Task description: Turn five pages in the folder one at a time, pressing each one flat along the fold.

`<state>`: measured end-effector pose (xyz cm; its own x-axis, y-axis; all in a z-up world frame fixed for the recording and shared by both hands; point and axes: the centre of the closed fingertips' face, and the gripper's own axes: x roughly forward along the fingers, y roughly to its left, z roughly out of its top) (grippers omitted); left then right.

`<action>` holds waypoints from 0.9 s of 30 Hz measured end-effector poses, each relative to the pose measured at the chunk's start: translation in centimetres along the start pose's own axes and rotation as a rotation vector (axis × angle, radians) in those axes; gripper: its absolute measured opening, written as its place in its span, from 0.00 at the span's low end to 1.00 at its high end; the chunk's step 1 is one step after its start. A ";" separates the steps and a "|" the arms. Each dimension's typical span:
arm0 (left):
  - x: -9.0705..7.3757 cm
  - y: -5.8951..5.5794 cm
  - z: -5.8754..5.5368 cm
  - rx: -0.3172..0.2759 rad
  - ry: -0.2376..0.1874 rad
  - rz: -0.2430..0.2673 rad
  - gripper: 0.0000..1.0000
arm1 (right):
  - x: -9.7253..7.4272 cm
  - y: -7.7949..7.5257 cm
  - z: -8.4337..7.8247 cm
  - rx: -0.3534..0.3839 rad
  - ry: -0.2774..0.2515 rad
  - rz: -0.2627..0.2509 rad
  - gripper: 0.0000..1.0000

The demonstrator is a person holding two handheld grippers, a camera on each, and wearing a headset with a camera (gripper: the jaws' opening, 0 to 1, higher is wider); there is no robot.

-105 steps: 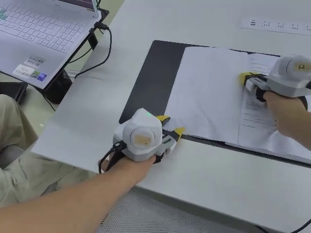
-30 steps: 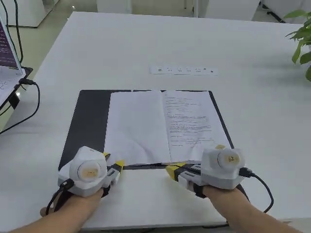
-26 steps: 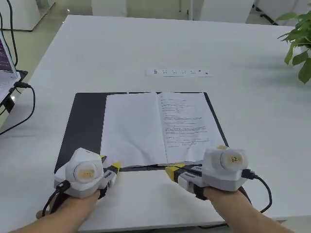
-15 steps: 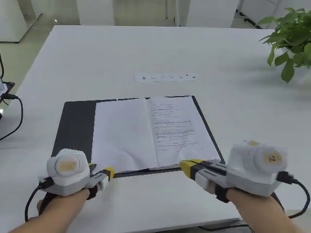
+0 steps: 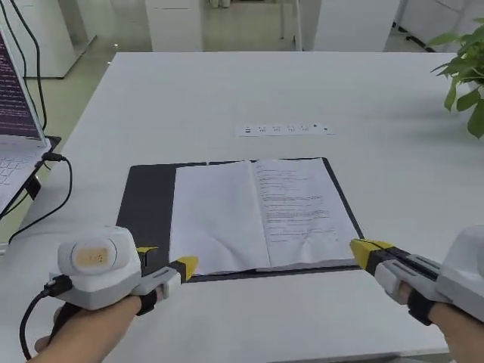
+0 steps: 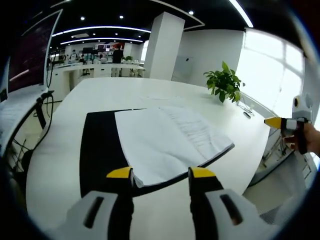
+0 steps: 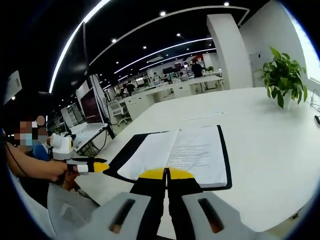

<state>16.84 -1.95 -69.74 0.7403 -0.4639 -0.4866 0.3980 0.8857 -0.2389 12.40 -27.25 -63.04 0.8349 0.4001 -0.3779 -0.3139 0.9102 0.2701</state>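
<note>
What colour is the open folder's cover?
The flat folder cover is black, clearest in the head view.

One folder (image 5: 147,204) lies at the centre of the frame, showing two pages: one blank page (image 5: 215,215) and one printed page (image 5: 302,212). There are two grippers, the left gripper (image 5: 166,259) at lower left and the right gripper (image 5: 368,249) at lower right. One power strip (image 5: 285,129) sits above the folder, one laptop (image 5: 15,121) at the left edge and one potted plant (image 5: 465,72) at upper right.
</note>
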 end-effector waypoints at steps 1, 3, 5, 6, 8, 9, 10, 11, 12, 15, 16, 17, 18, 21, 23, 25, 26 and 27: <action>-0.4 0.1 0.3 -0.004 -0.010 0.005 0.46 | -0.1 -0.3 0.1 -0.013 0.001 -0.007 0.00; -1.5 0.0 0.9 -0.022 -0.023 0.010 0.47 | -0.3 -1.0 0.4 -0.016 -0.007 -0.023 0.00; -2.7 -0.2 1.5 -0.017 -0.038 0.020 0.50 | -0.4 -1.6 0.4 -0.021 0.001 -0.038 0.00; -3.3 -0.2 1.8 -0.007 -0.040 0.031 0.52 | -0.5 -2.1 0.4 -0.032 0.005 -0.045 0.00; -4.1 -0.2 2.2 -0.003 -0.049 0.046 0.58 | -0.6 -2.6 0.5 -0.046 0.009 -0.062 0.09; -4.6 -0.1 2.5 0.000 -0.061 0.054 0.61 | -0.7 -3.1 0.5 -0.045 0.010 -0.067 0.14; -5.0 -0.1 2.7 0.000 -0.067 0.061 0.64 | -0.7 -3.5 0.6 -0.043 0.011 -0.074 0.19; -5.7 -0.2 3.0 0.002 -0.074 0.068 0.65 | -0.7 -3.8 0.6 -0.046 0.014 -0.081 0.24; -6.0 -0.1 3.2 0.001 -0.081 0.074 0.67 | -0.7 -4.0 0.6 -0.046 0.016 -0.086 0.28; -7.1 -0.2 3.3 0.000 -0.084 0.089 0.73 | -0.8 -4.6 0.6 -0.037 0.018 -0.092 0.37; -7.3 -0.2 3.3 0.005 -0.083 0.097 0.78 | -0.8 -4.7 0.6 -0.035 0.020 -0.093 0.41; -7.5 -0.2 3.2 0.006 -0.081 0.102 0.81 | -0.7 -4.8 0.5 -0.038 0.022 -0.096 0.47; -7.8 -0.3 3.0 0.000 -0.072 0.103 0.86 | -0.7 -4.9 0.4 -0.040 0.026 -0.096 0.52; -8.4 -0.4 2.5 0.001 -0.064 0.118 0.96 | -0.5 -4.8 -0.1 -0.054 0.046 -0.076 0.70; -8.8 -0.5 2.3 0.009 -0.055 0.125 0.99 | -0.4 -4.9 -0.4 -0.052 0.049 -0.074 0.85; -9.1 -0.6 2.2 0.011 -0.057 0.127 0.99 | -0.4 -5.0 -0.4 -0.060 0.038 -0.070 0.94; -9.2 -0.7 2.2 0.011 -0.054 0.127 0.99 | -0.4 -5.0 -0.4 -0.056 0.032 -0.060 0.96; -9.3 -0.9 2.1 0.010 -0.047 0.123 0.99 | -0.4 -5.2 -0.6 -0.049 0.037 -0.053 0.98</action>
<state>10.70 1.53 -63.27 0.8086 -0.3520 -0.4714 0.3077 0.9360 -0.1711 13.46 -32.09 -64.80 0.8339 0.3545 -0.4229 -0.2926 0.9338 0.2057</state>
